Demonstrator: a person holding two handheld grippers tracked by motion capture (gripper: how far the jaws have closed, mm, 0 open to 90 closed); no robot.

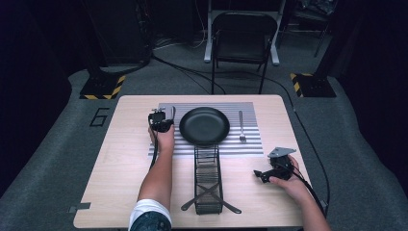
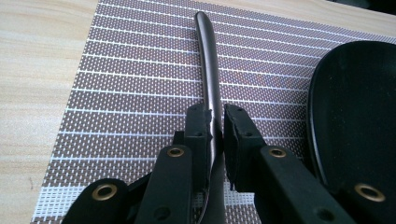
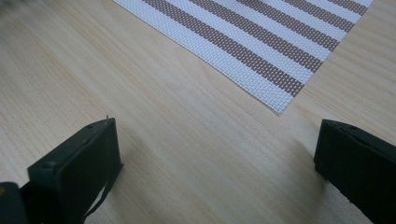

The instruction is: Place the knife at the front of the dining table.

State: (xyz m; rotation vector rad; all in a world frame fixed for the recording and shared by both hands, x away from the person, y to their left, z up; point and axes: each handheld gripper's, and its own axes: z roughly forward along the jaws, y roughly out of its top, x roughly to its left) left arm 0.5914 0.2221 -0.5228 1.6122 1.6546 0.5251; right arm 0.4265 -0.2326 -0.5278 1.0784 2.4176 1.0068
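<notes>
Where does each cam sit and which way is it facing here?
High view: above the person's side, facing forward and down on the table; both forearms, left gripper, right gripper.
Left gripper view: on the left gripper, along its fingers shut on a utensil handle over the striped mat.
Right gripper view: on the right gripper, fingers open over bare wood.
Shared: the mat and the black plate.

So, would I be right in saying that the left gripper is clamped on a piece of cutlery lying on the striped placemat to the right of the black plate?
Not quite: the side is wrong. The left gripper is clamped on the piece of cutlery on the striped placemat, but to the left of the black plate, as the high view shows. The utensil to the plate's right is a fork, untouched.
</notes>
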